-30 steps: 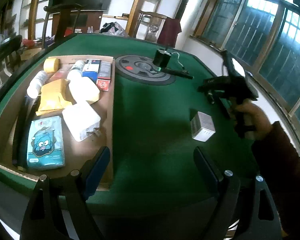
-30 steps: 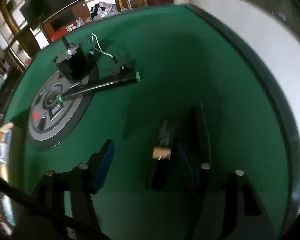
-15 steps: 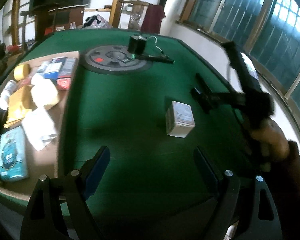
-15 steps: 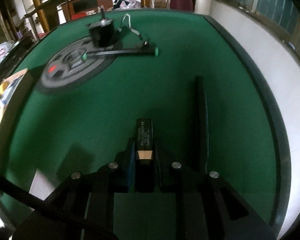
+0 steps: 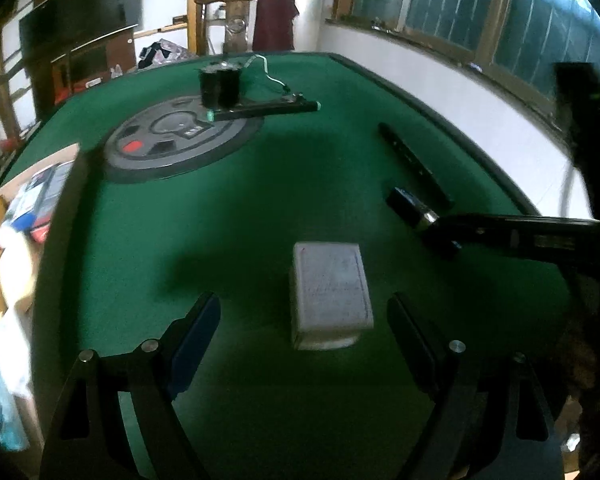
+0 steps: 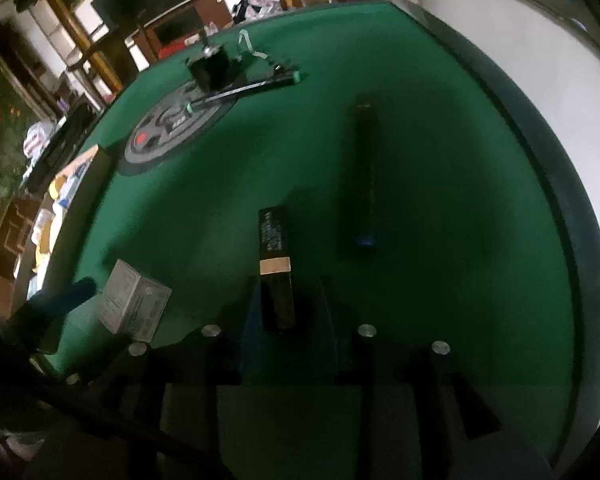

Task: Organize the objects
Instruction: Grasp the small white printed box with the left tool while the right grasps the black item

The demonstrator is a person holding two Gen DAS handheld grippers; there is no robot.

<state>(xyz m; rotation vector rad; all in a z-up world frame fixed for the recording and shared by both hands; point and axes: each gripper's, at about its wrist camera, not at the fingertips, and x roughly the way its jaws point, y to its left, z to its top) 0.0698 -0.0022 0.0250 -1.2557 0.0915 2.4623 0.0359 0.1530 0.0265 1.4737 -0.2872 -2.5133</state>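
A small white box (image 5: 328, 292) lies on the green table, between and just ahead of the open fingers of my left gripper (image 5: 304, 336); it also shows in the right wrist view (image 6: 134, 304). My right gripper (image 6: 290, 312) is shut on a slim black box with a tan band (image 6: 276, 264) and holds it above the felt; the slim black box also shows in the left wrist view (image 5: 414, 210), to the right of the white box. A long black bar (image 6: 366, 168) lies on the felt beyond it.
A grey round disc (image 5: 180, 136) sits at the back with a black motor (image 5: 220, 86) and a black rod (image 5: 264, 110) on it. A cardboard tray (image 5: 24, 216) of packets lies at the left. The table edge (image 6: 556, 184) runs along the right by the white wall.
My left gripper has swung right, from the tray to the white box. My right gripper closed on the slim black box and lifted it off the felt.
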